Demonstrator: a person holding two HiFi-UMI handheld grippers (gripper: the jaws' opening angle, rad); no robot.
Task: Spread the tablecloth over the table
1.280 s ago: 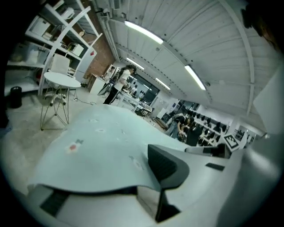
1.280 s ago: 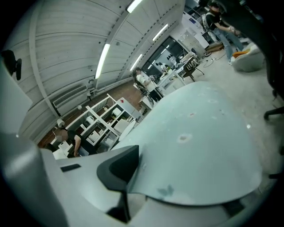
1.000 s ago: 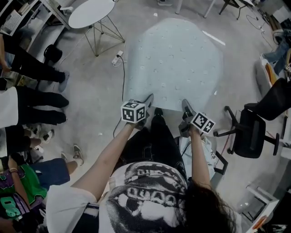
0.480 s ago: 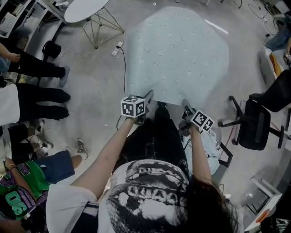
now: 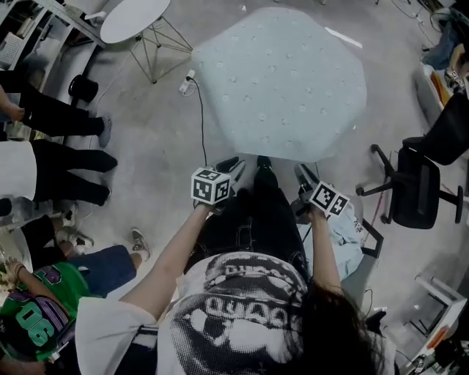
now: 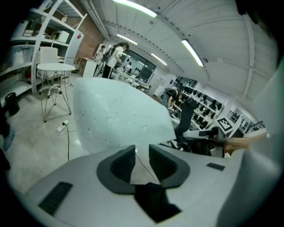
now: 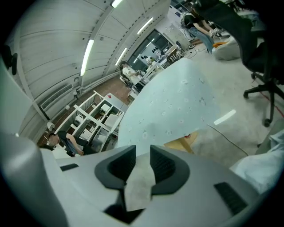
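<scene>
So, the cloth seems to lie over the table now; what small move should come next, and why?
Probably draw the left tongs and the right tongs back, clear of the hanging edge. The tablecloth lies spread out, with its near edge draping down. The left tongs stand open and empty; the right tongs' jaws are opening, with no cloth between them.

We stand over a grey concrete floor (image 5: 146,139) in a crowded room.
Around us are a round white side table (image 5: 135,18) on wire legs, a black office chair (image 5: 414,198) and white shelving (image 6: 53,26). A power strip (image 5: 189,78) trails its cable across the floor, onlookers' legs (image 5: 66,157) line the left side, and strip lights (image 6: 193,52) run along a ribbed white ceiling (image 6: 213,26).
</scene>
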